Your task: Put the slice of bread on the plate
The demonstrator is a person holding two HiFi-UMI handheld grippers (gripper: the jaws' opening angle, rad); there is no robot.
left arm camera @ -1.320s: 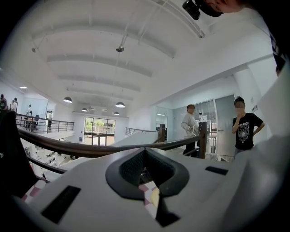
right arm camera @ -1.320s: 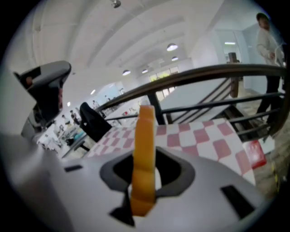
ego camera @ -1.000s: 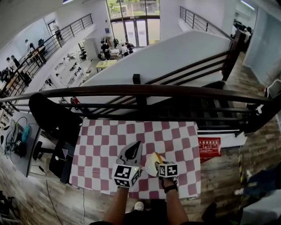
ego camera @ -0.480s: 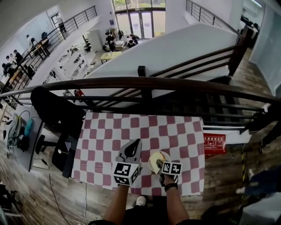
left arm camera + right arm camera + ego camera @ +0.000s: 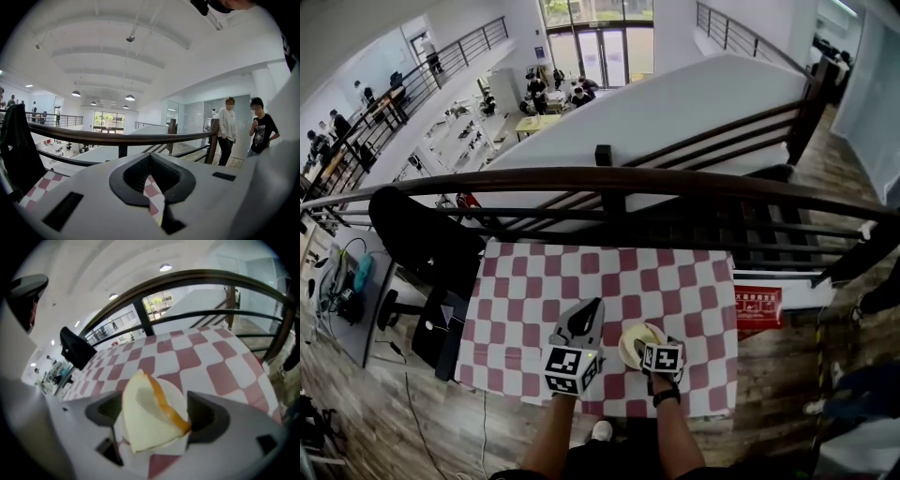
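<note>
Head view: the red-and-white checked worktop (image 5: 534, 300) sits below a dark railing (image 5: 609, 178). Your left gripper (image 5: 584, 319) hangs over the cloth just beside the white plate (image 5: 623, 349), its fingers drawn to one point. Your right gripper (image 5: 649, 345) sits over the plate, at the near edge of the worktop. This view shows something pale and yellowish on the plate, too small to make out. Left gripper view: the fingers (image 5: 131, 176) are clenched, tips touching and nothing grasped. A strip of checked worktop (image 5: 152, 192) shows through the gap behind the tips, with the railing (image 5: 117, 137) across the background and two persons (image 5: 229, 126) standing at the right. Right gripper view: your right gripper (image 5: 154, 414) is released. Its fingers (image 5: 208, 416) have just been opening and stand wide apart, with the slice of bread (image 5: 145, 423) lying between them and neither pad pressing on it. The slice rests on the plate (image 5: 180, 390), pale face up, its orange-brown crust along the right edge. It covers most of the plate, whose white rim shows to the right of the crust. The plate sits on the checked worktop (image 5: 206, 357).
</note>
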